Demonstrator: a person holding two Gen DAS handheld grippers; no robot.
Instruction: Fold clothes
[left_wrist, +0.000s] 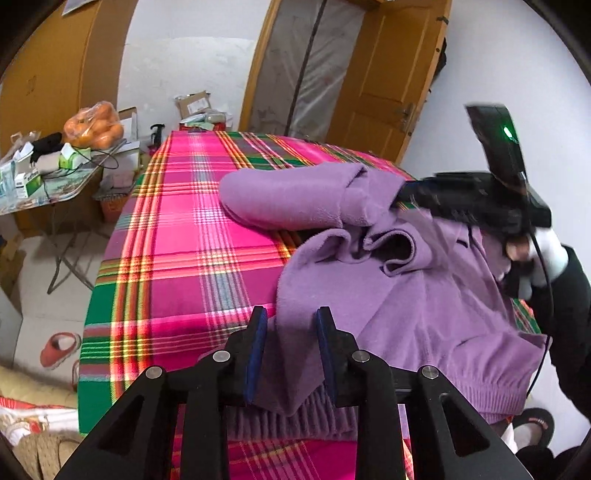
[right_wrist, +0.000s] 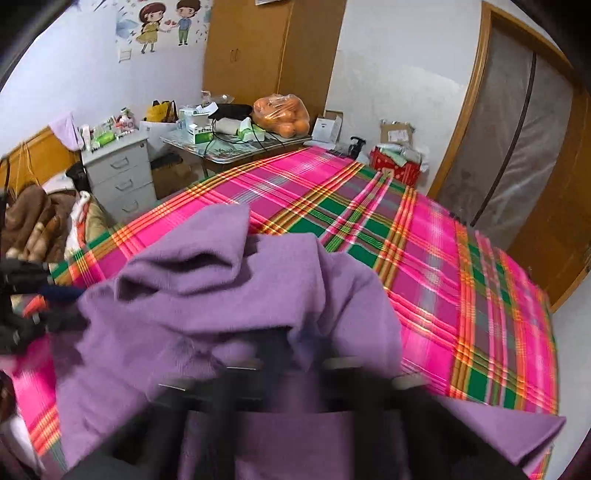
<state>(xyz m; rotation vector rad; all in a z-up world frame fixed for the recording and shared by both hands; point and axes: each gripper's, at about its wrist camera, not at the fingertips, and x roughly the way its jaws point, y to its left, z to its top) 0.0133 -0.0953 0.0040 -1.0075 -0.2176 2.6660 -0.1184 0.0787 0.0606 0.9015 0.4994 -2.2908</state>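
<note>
Left gripper (left_wrist: 290, 332) low at the near edge of the bed, jaws spread with a fold of the purple sweater (left_wrist: 417, 295) running between the blue pads (left_wrist: 255, 354). Cloth touches the left pad; the right pad looks a little clear of it, so not a pinch. The sweater's ribbed hem (left_wrist: 295, 421) hangs under the gripper body, partly hidden by it.

Right gripper (left_wrist: 402, 194) seen from the left wrist camera is at the far right, its tips buried in the bunched collar area of the sweater. Its body and the gloved hand (left_wrist: 546, 254) behind it are motion-blurred (green light on the mounted unit). In the right wrist view the right gripper (right_wrist: 291, 354) is a dark smear under lifted purple cloth; fingers are covered, so can't tell if the jaws are apart or closed, possibly gripping cloth.

The sweater lies on the pink-green plaid bedspread (left_wrist: 177, 258), crumpled. One sleeve (left_wrist: 280, 199) is stretched left across the bed, while the body is heaped toward the near right corner. A flap of it (right_wrist: 517, 435) is cut off at the bottom right of the right wrist view.

Background: a cluttered folding table (right_wrist: 236, 147) with a bag of oranges (right_wrist: 282, 114), and a grey drawer unit (right_wrist: 118, 177).
</note>
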